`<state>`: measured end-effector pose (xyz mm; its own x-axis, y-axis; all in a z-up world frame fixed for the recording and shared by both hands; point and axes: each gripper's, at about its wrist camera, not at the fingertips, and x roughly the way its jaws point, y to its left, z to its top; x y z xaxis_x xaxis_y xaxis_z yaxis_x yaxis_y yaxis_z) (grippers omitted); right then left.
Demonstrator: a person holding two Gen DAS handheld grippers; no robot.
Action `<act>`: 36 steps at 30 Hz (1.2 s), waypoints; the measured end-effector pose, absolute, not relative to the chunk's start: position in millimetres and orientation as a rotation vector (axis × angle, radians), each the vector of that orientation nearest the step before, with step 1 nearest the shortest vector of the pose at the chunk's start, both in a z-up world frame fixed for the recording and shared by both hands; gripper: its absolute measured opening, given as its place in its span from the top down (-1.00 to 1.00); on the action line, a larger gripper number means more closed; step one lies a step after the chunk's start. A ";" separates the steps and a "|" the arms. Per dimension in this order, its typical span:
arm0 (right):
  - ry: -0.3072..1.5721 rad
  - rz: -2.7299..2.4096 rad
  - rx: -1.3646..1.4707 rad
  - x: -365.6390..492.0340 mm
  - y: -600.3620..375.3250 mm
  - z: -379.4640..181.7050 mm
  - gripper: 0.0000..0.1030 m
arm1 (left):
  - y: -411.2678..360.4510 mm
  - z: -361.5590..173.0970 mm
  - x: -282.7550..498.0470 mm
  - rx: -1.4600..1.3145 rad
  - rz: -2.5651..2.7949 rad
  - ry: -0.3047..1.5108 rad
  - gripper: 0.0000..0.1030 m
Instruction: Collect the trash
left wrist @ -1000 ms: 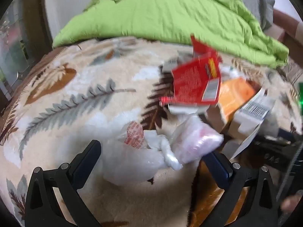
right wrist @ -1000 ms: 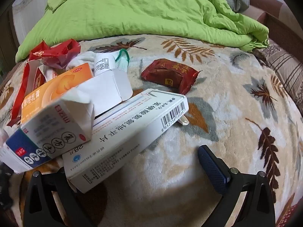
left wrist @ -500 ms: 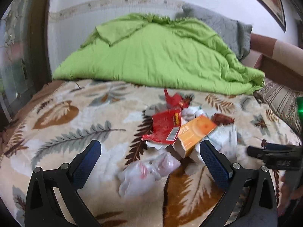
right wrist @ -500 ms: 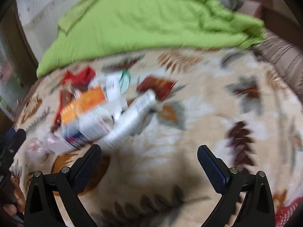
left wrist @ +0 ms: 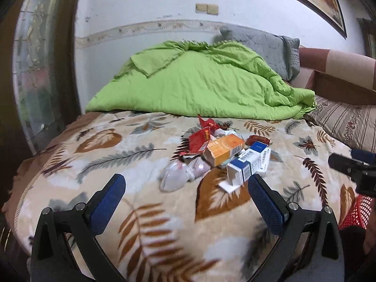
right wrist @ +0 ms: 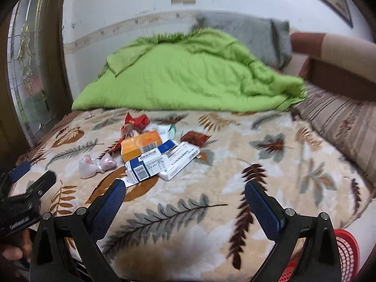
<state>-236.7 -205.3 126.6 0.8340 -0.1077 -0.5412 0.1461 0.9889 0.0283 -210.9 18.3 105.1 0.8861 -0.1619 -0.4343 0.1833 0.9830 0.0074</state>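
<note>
A pile of trash lies mid-bed on the leaf-print blanket point(left wrist: 131, 164): an orange box point(left wrist: 223, 149), a blue-and-white medicine box point(left wrist: 246, 165), red wrappers point(left wrist: 199, 141), a knotted clear plastic bag point(left wrist: 181, 174). The same pile shows in the right wrist view: orange box point(right wrist: 141, 144), blue-and-white box point(right wrist: 150, 164), long white box point(right wrist: 181, 159), plastic bag point(right wrist: 96, 165), dark red wrapper point(right wrist: 195, 137). My left gripper point(left wrist: 186, 195) is open and empty, short of the pile. My right gripper point(right wrist: 185, 199) is open and empty, short of the pile.
A green quilt point(left wrist: 199, 87) and grey pillow point(left wrist: 263, 44) lie at the bed's far end. A striped pillow point(right wrist: 340, 119) sits at right. A red mesh basket point(right wrist: 345, 251) stands off the bed's near right corner; it also shows in the left wrist view point(left wrist: 354, 213).
Both grippers have pulled back and up from the pile; the trash now looks smaller and farther. The plastic bag is no longer between the left fingers.
</note>
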 end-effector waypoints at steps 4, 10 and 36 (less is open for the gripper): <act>0.532 -0.161 0.043 -262.7 -195.6 130.8 -0.99 | 21.7 109.4 -232.3 0.030 -0.166 0.442 -1.00; 0.554 -0.153 0.015 -277.2 -184.3 136.5 -0.99 | 17.0 118.4 -242.6 0.055 -0.175 0.446 -1.00; 0.537 -0.178 -0.016 -299.8 -176.4 151.6 -0.99 | 11.4 129.4 -260.4 0.077 -0.192 0.432 -1.00</act>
<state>-299.8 -176.4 151.6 0.8443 -0.1733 -0.5071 0.1648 0.9844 -0.0619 -260.4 11.4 129.4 0.8904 -0.1686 -0.4228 0.2014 0.9789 0.0338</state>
